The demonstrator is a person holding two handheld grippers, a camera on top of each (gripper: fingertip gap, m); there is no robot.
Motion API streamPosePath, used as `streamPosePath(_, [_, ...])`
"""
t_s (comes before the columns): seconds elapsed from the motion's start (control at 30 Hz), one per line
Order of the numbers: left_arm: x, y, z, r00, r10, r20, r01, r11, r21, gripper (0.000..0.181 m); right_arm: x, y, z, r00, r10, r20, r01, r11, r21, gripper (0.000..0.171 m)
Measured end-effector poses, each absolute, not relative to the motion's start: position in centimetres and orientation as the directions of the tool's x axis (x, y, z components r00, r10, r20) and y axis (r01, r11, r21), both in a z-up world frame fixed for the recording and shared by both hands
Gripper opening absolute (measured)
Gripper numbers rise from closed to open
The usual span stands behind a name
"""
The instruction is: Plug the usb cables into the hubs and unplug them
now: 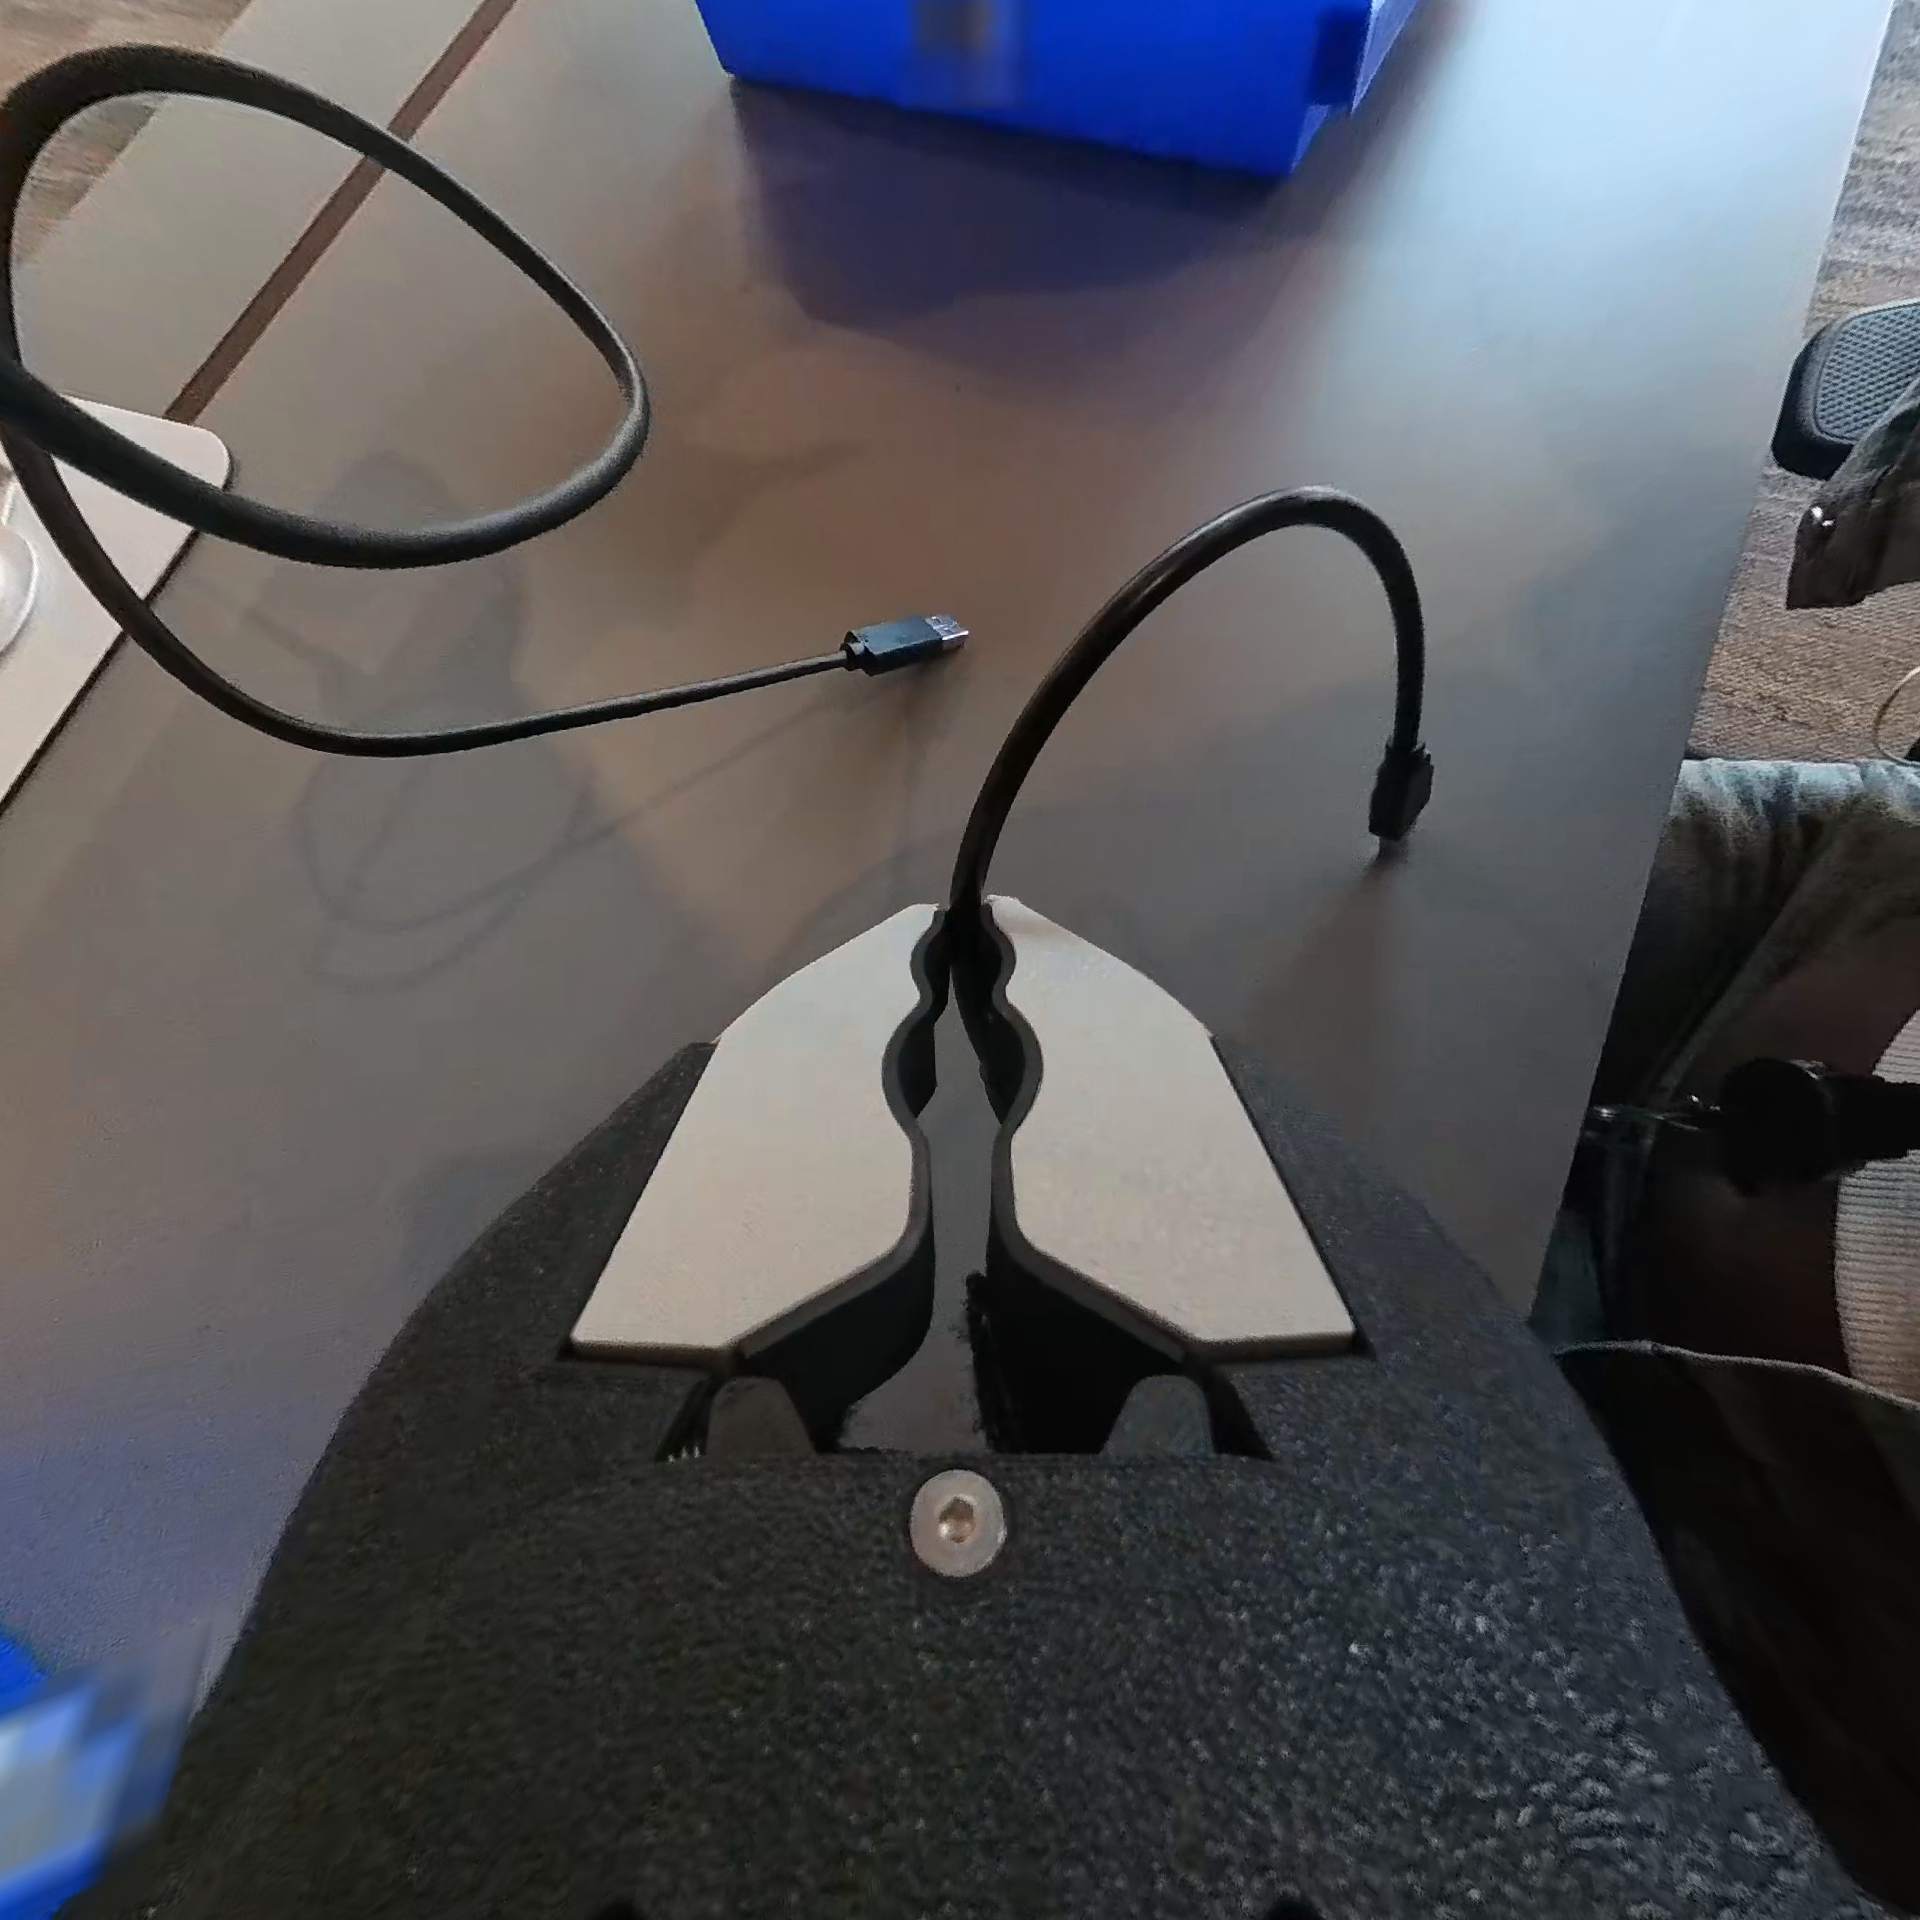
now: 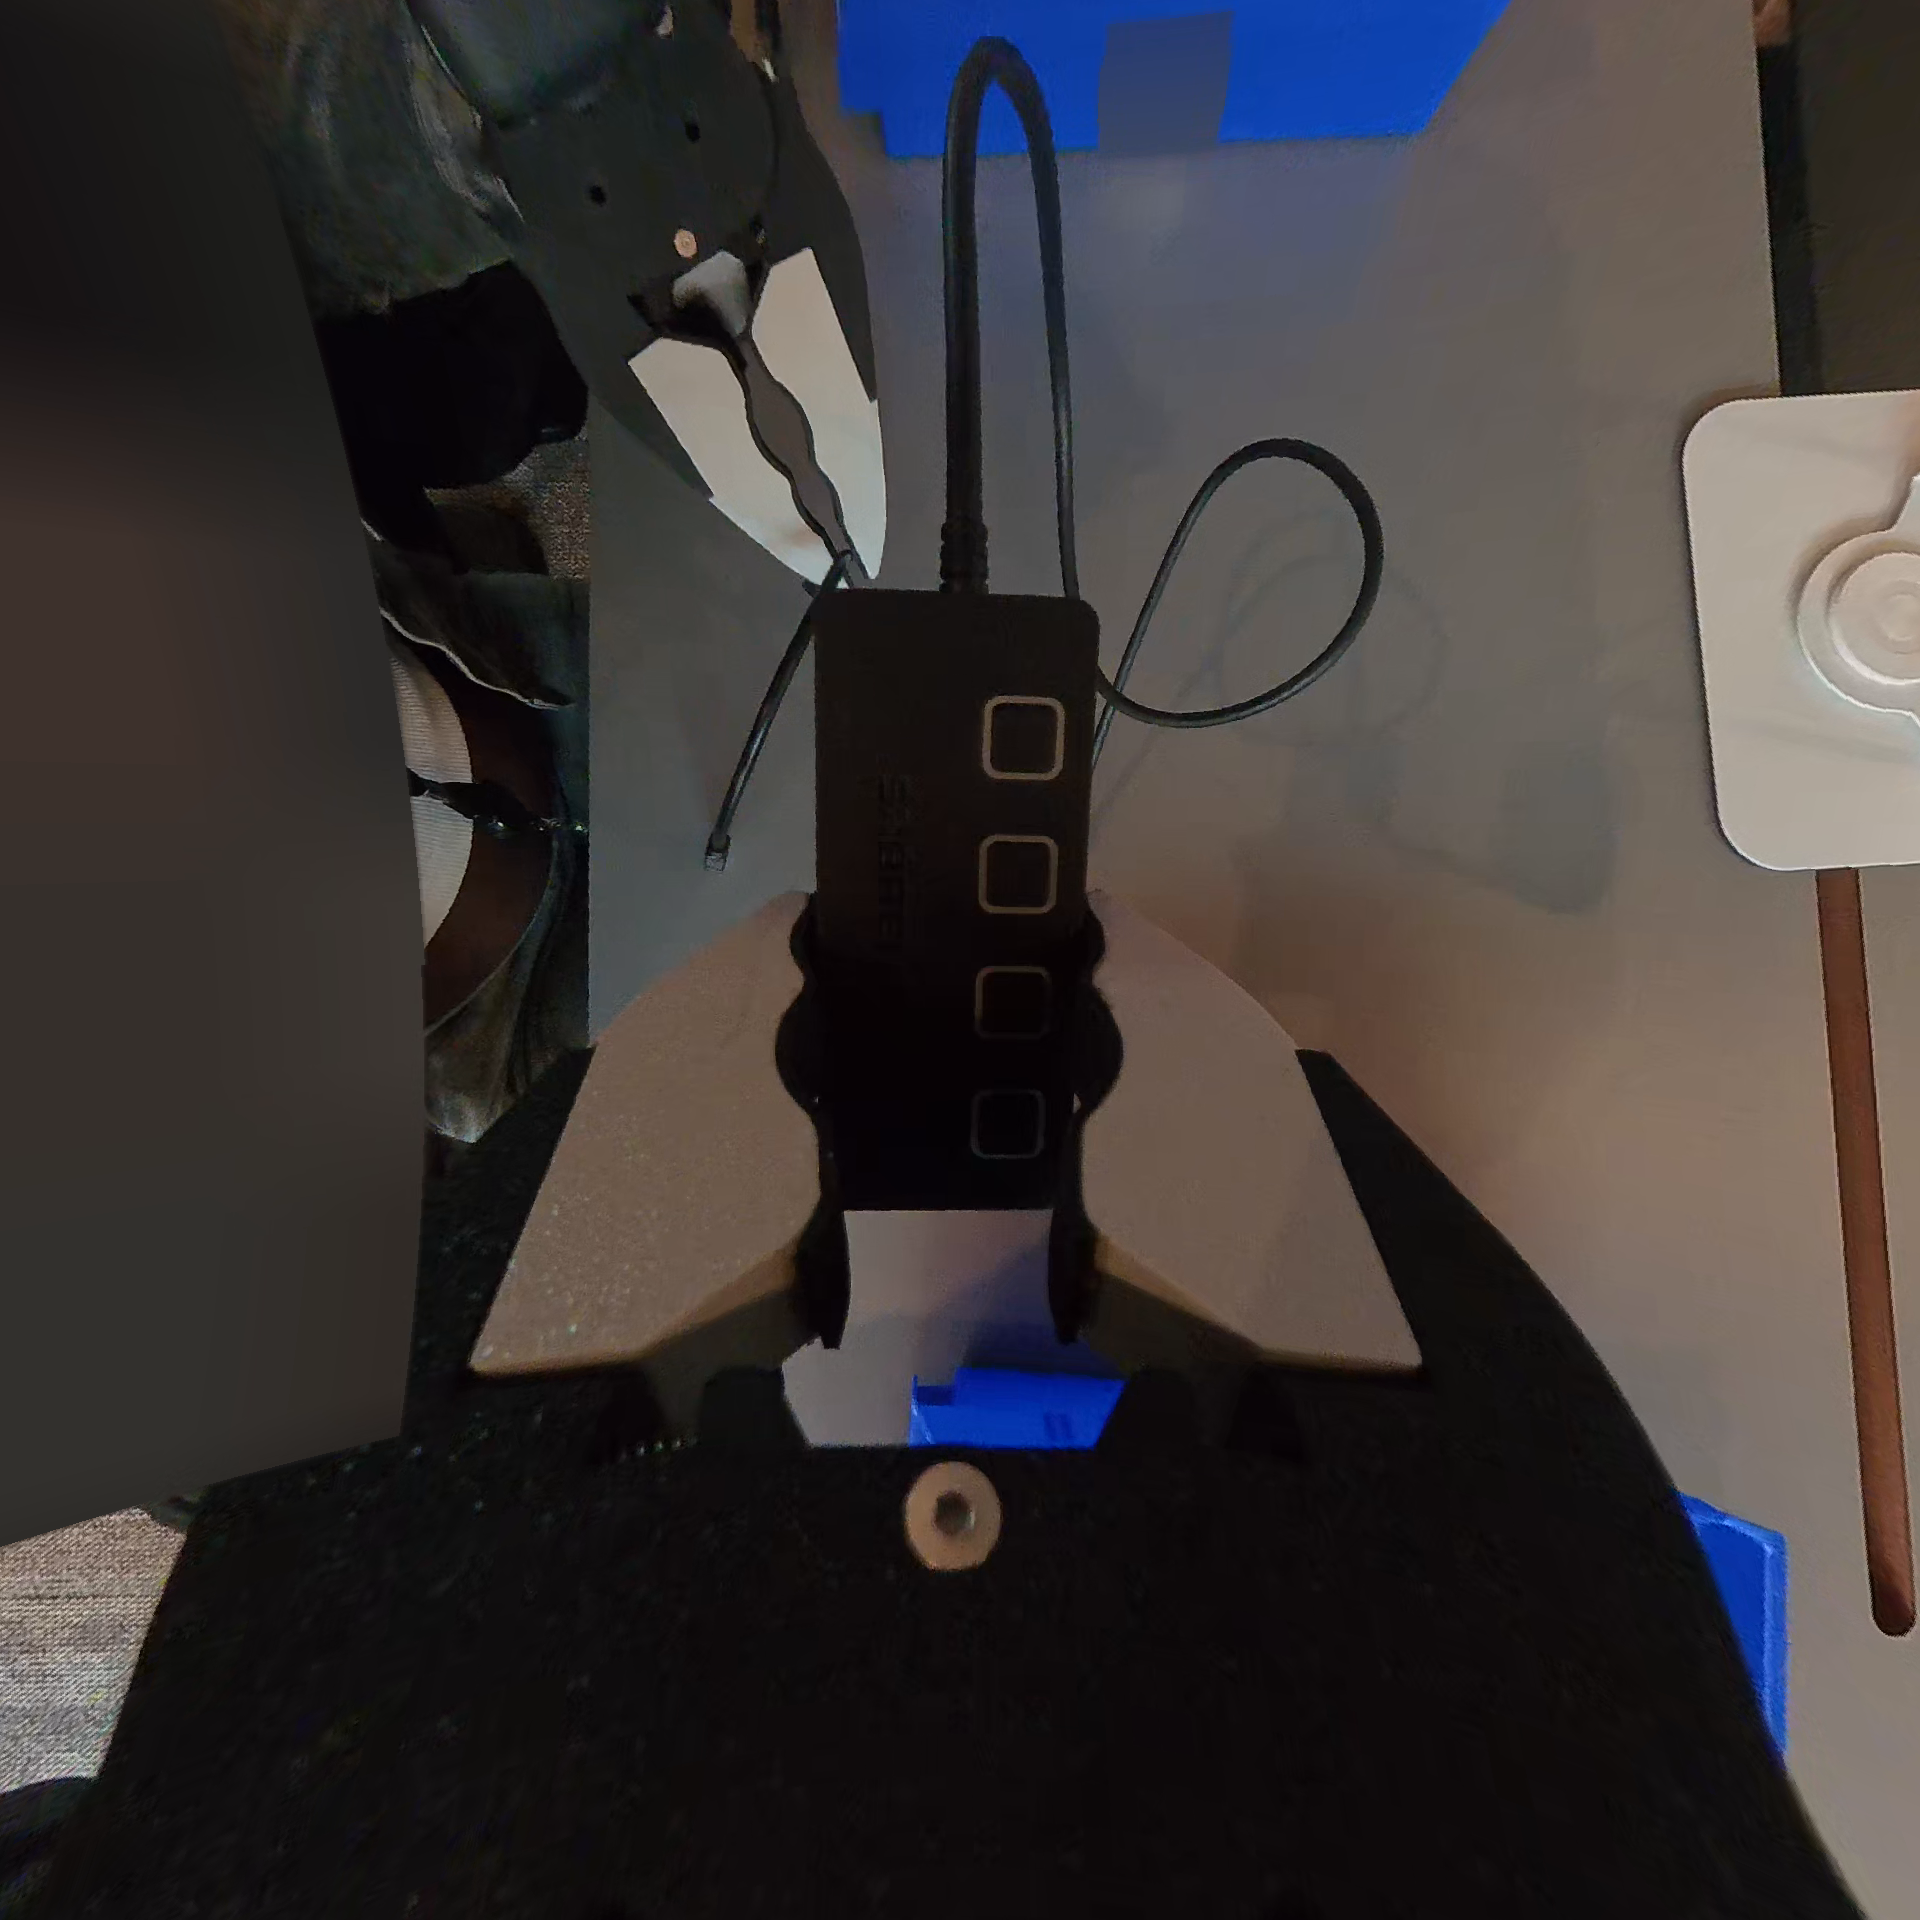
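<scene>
My left gripper point(image 1: 968, 914) is shut on a short black cable point(image 1: 1164, 566). The cable arcs up and to the right, and its black plug point(image 1: 1403, 795) hangs just above the dark table point(image 1: 1143, 364). A second black cable with a USB plug point(image 1: 909, 644) lies on the table ahead. My right gripper point(image 2: 951, 904) is shut on a black USB hub point(image 2: 904, 748) with several square buttons, held by its long sides. The hub's own cord point(image 2: 966, 312) loops away from its far end. The left gripper point(image 2: 847, 561) shows beside the hub's far left corner, its cable end point(image 2: 715, 860) dangling.
A blue bin point(image 1: 1039, 73) stands at the far side of the table, and another blue bin point(image 2: 1018, 1408) is under my right gripper. A pale stand base point(image 2: 1808, 644) sits at the right, with a brown strip point(image 2: 1860, 1247) below it. A person's legs point(image 1: 1766, 935) are at the table edge. Some 20 cm of space lies between my two pairs of fingers.
</scene>
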State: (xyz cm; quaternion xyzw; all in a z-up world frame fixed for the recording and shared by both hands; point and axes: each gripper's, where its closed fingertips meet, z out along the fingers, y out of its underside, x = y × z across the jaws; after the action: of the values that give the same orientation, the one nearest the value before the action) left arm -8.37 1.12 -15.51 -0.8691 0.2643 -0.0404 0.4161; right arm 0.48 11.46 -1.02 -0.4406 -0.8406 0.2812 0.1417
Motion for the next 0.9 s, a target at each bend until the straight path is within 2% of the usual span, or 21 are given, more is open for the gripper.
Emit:
streamPosePath(0.3, [-8.8, 1.0, -16.7, 0.865, -0.482, -0.138, -0.416, -0.538, -0.733, 0.006, 0.3, 11.4, -1.2, -0.576, 0.817, -0.012, 0.66, 0.457, -0.596, 0.043])
streamPosePath(0.57, [-8.8, 0.2, -17.6, 0.864, -0.495, -0.096, -0.409, -0.577, -0.707, 0.056, 0.0, 11.4, -1.3, -0.577, 0.817, -0.007, 0.659, 0.46, -0.595, 0.043])
streamPosePath(0.73, [-8.3, -1.0, -14.3, 0.86, -0.508, -0.048, -0.346, -0.512, -0.786, 0.064, -0.2, 11.4, -1.4, -0.573, 0.819, -0.008, 0.658, 0.455, -0.6, 0.043])
streamPosePath(0.83, [-6.0, -1.5, -9.4, 0.816, -0.578, -0.011, -0.252, -0.338, -0.907, 0.066, -0.5, 11.1, -1.5, -0.578, 0.816, -0.007, 0.651, 0.456, -0.607, 0.043])
streamPosePath(0.9, [-4.5, -1.3, -6.0, 0.787, -0.617, 0.032, -0.138, -0.227, -0.964, 0.074, -1.0, 10.7, -1.5, -0.585, 0.811, -0.007, 0.642, 0.458, -0.615, 0.043])
